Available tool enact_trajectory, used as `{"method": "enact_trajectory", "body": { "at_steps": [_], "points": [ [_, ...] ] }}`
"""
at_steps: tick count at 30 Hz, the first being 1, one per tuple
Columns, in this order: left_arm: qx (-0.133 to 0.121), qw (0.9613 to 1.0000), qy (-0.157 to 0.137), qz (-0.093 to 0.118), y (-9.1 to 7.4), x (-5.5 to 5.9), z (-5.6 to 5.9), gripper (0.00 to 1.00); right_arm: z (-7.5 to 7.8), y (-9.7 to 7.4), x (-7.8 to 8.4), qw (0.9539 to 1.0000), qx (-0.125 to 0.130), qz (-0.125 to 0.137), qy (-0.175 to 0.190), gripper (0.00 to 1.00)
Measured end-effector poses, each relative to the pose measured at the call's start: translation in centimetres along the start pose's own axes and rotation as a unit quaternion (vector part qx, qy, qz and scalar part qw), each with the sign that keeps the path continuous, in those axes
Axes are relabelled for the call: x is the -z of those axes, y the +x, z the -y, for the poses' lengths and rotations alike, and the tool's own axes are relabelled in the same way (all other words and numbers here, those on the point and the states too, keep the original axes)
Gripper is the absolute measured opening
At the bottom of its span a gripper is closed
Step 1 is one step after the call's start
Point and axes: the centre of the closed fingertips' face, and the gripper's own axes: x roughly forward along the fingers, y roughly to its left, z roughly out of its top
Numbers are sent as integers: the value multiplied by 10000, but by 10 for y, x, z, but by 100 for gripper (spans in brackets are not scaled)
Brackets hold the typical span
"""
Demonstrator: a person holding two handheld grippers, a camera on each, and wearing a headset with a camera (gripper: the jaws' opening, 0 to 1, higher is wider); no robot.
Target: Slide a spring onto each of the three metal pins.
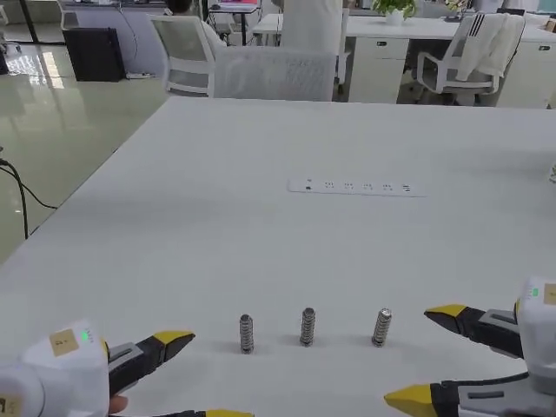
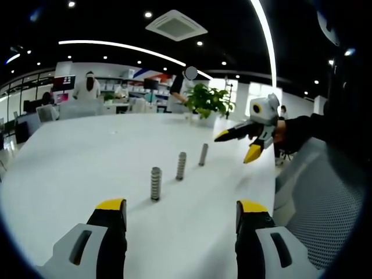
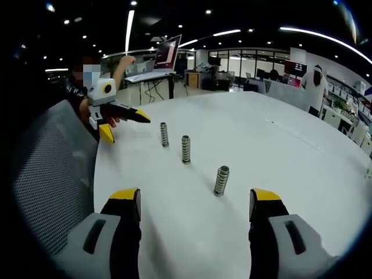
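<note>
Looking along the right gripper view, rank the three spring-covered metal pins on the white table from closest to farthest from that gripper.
1. Silver spring-covered pin at the row's right end, just ahead of the right gripper.
2. Middle silver spring-covered pin, next along the row.
3. Silver spring-covered pin at the left end, nearest the left gripper.

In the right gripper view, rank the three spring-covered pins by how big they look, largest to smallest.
1. nearest pin
2. middle pin
3. farthest pin
This order likely comes from nearness to the camera rather than true size. In the head view the three look alike.
</note>
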Motion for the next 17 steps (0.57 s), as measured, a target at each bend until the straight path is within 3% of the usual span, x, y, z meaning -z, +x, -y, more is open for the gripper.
{"method": "enact_trajectory", "body": {
  "at_steps": [17],
  "points": [
    [20,10000,21,-24,1,1,2,73,-1,0,1,10000,-6,-19,36,76]
  ]
}}
